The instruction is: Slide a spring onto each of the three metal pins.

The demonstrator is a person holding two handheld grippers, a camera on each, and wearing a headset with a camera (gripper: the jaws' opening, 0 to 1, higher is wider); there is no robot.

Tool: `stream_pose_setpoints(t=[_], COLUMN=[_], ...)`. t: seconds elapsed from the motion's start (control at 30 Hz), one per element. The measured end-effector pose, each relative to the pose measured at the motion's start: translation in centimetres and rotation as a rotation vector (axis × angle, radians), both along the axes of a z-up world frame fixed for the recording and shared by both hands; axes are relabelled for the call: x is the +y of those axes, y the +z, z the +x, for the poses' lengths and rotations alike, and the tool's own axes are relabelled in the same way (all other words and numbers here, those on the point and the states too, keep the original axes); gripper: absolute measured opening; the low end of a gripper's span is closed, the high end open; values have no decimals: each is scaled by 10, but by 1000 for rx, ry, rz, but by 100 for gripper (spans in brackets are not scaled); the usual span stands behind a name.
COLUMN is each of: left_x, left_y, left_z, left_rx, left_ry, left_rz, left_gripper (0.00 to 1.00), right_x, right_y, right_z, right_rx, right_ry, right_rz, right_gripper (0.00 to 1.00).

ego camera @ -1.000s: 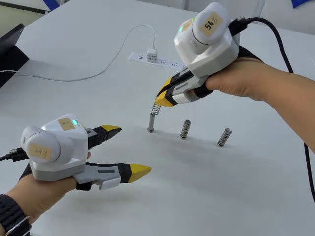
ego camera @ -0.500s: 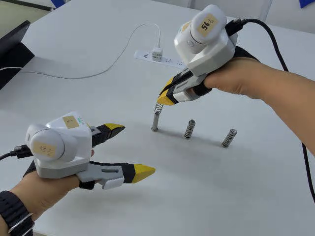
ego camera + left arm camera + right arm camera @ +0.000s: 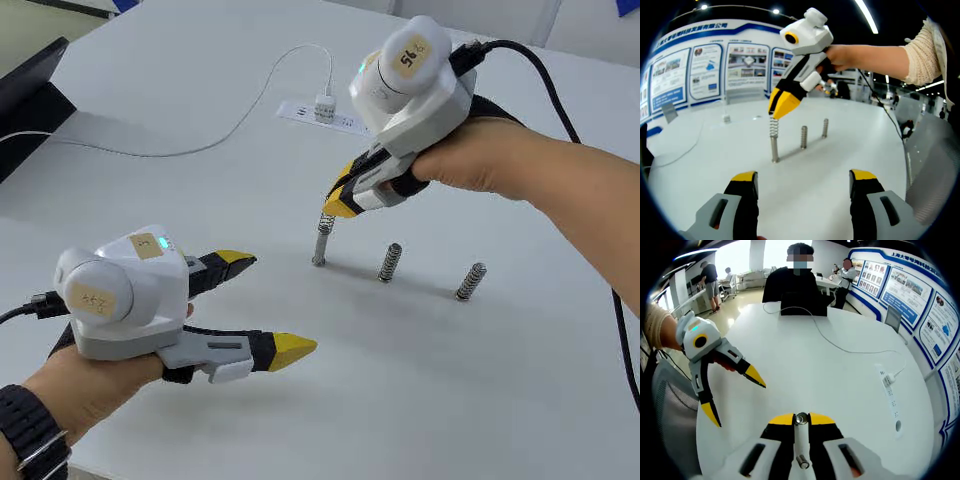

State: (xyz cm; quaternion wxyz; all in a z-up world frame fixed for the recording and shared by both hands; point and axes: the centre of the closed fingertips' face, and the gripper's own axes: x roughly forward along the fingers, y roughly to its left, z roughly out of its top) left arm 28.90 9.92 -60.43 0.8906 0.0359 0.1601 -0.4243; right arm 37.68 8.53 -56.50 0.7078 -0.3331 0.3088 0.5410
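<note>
Yellow-tipped right gripper (image 3: 340, 206) has its jaws clamped on a small coiled steel spring (image 3: 326, 222), which sits partway down the leftmost grey metal pin (image 3: 320, 248). The left gripper (image 3: 266, 302) rests on the white table (image 3: 180, 200), jaws wide apart.

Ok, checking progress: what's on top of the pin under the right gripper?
A spring held by the right gripper caps the pin; the shaft below is bare. The tip's depth inside the coils is hidden.

left hand-held gripper (image 3: 275, 302) white-grey, tips yellow | right hand-held gripper (image 3: 334, 208) same | spring (image 3: 326, 223) silver | table (image 3: 450, 385) white
</note>
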Motion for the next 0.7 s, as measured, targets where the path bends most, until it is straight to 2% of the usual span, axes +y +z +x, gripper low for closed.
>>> stream_pose_setpoints(t=[0.7], left_x=[0], left_y=[-3], left_z=[-1], left_rx=[7], left_ry=[-2], left_rz=[5], left_gripper=[75], right_x=[5], right_y=[-28], right_z=[3], right_rx=[23], right_ry=[-10], right_rz=[-47], right_gripper=[11])
